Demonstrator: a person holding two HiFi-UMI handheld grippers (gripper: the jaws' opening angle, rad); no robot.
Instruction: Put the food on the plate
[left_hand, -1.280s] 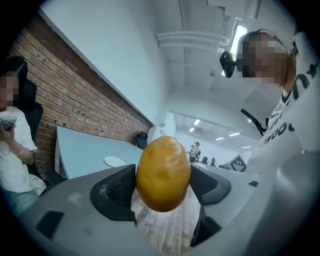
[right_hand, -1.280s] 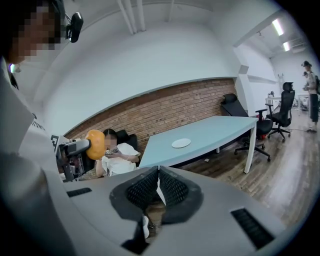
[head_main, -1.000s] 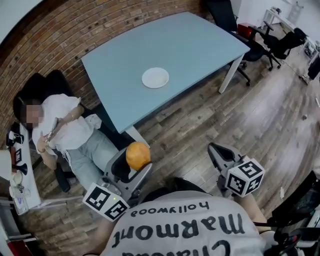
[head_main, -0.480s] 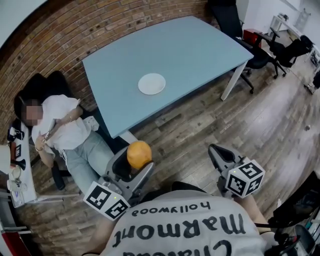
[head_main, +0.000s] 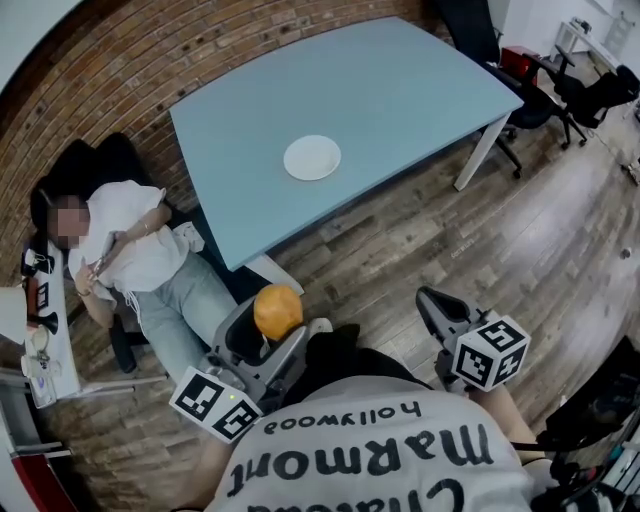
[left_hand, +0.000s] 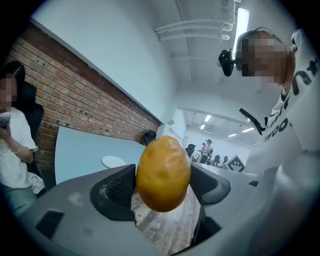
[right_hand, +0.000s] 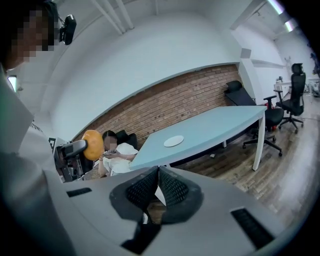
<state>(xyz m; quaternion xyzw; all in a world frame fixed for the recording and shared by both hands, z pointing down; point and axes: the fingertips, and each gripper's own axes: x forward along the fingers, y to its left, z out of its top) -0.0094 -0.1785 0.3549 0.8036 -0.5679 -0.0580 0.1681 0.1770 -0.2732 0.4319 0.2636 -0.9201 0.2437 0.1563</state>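
Overhead, the left tool (head_main: 268, 330) keeps the orange food (head_main: 277, 311) clamped, well short of the plate (head_main: 312, 157) at twelve o'clock on the bench (head_main: 400, 90), which has barely shifted: carrying goes on. Left gripper view: jaws pinch the food. Right gripper view: right tool (right_hand: 158, 184) closed, empty

Left gripper (head_main: 268, 338) at 7 o'clock, jaws clamped on round orange food (head_main: 277, 311), right gripper (head_main: 432, 302) at 5 o'clock, jaws pressed together, empty
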